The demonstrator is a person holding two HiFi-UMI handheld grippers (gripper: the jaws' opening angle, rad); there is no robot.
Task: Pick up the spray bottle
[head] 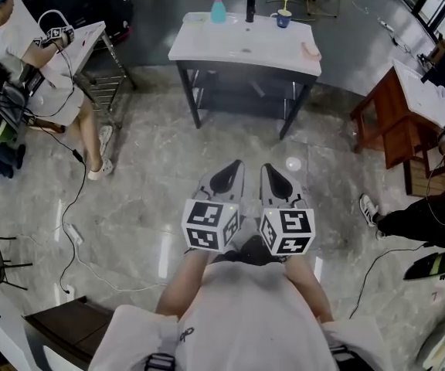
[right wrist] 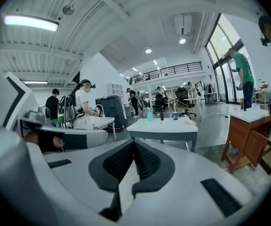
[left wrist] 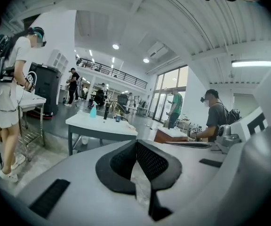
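The blue spray bottle [head: 218, 8] stands upright at the far left of a white table [head: 242, 50], well ahead of me across the marble floor. The same bottle is small and distant in the left gripper view [left wrist: 93, 110] and in the right gripper view [right wrist: 150, 116]. My left gripper [head: 234, 165] and right gripper [head: 270, 168] are side by side in front of my body and point toward the table. Both are shut with nothing between the pads, as the left gripper view [left wrist: 136, 142] and the right gripper view [right wrist: 134, 141] also show.
A black bottle [head: 250, 8], a mug [head: 283, 18] and a pink object [head: 310, 50] share the white table. A person at a small table [head: 83, 41] stands at the left. A wooden table [head: 396, 110] with people is at the right. Cables [head: 72, 230] trail over the floor on the left.
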